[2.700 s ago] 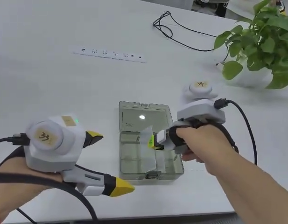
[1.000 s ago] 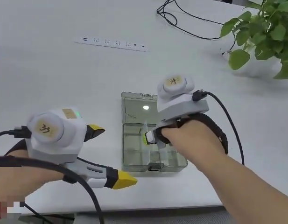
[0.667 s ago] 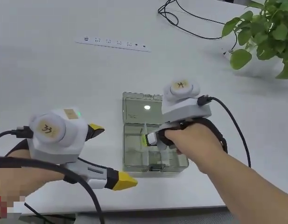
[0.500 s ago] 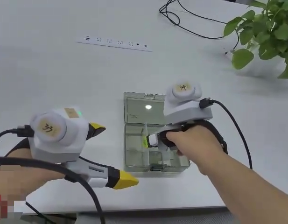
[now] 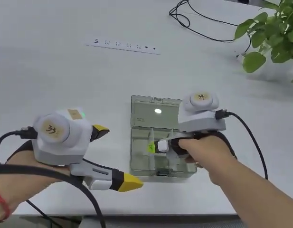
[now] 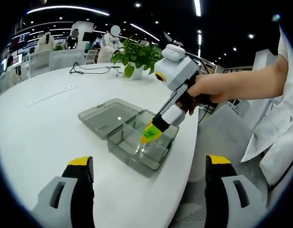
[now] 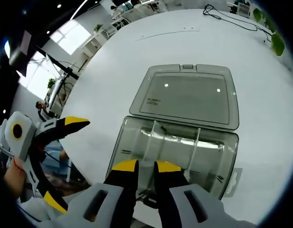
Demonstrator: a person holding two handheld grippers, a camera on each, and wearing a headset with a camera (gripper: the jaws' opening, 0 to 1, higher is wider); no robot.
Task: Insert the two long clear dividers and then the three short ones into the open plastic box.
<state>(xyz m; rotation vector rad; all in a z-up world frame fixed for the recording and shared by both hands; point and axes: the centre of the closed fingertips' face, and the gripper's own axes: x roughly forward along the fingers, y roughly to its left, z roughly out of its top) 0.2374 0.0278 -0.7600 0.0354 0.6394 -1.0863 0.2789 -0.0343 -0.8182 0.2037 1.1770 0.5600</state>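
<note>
At the near edge of the white bench [image 5: 65, 80], the left gripper [image 5: 115, 155] hangs with its yellow-tipped jaws spread wide and nothing between them, off to the left of the open plastic box [image 5: 133, 159] and apart from it. From the left gripper view, its own jaws [image 6: 149, 161] frame the box [image 6: 137, 159] ahead without touching it.

Just beyond, the right gripper [image 5: 151, 147], held in a hand [image 5: 208, 154], reaches in from the right and dips its tip into the box's tray. In the right gripper view its jaws [image 7: 146, 166] are drawn nearly together, directly over the tray's front wall; whether a clear piece is pinched between them cannot be told. Clear dividers [image 7: 196, 142] stand upright in the tray just ahead of the tip, crossing one another. The hinged lid [image 5: 155, 114] lies flat on the bench behind the tray.

Farther back, a white power strip [image 5: 125, 46] lies on the bench, a black cable [image 5: 193, 23] loops near the far edge, and a leafy plant [image 5: 274, 33] stands at the far right.
</note>
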